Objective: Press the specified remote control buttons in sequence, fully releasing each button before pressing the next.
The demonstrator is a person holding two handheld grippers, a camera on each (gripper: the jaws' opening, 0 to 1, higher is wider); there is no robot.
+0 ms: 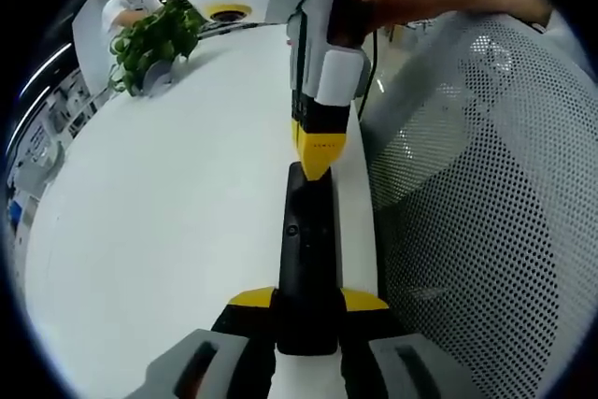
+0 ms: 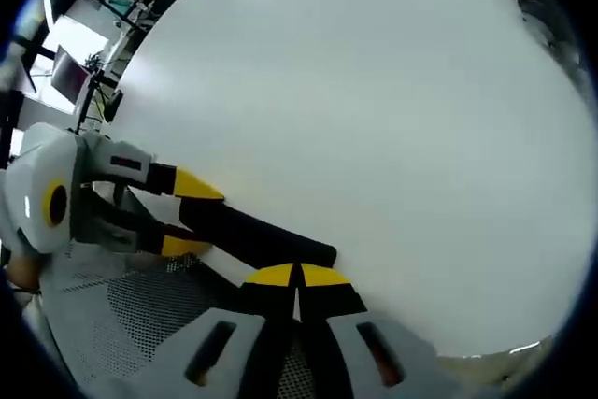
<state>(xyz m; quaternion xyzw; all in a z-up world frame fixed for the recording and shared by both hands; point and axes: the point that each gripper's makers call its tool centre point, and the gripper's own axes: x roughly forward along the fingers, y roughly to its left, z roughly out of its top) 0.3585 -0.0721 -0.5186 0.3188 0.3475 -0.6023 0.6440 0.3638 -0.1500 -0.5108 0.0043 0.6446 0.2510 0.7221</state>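
Remote control, a long black bar, lies along the right edge of the white table in the left gripper view, its near end clamped between the yellow-tipped jaws of the left gripper. A small round button shows on its top face toward the left side. At its far end the right gripper comes down from above with its yellow tips drawn together into a point that touches the remote's top. A person's hand holds that gripper from the far side.

In the right gripper view the right gripper has its jaws closed tip to tip over the end of the remote, while the left gripper grips the other end. A white mesh chair back stands just beside the table on the right, and a green plant sits at the far left.
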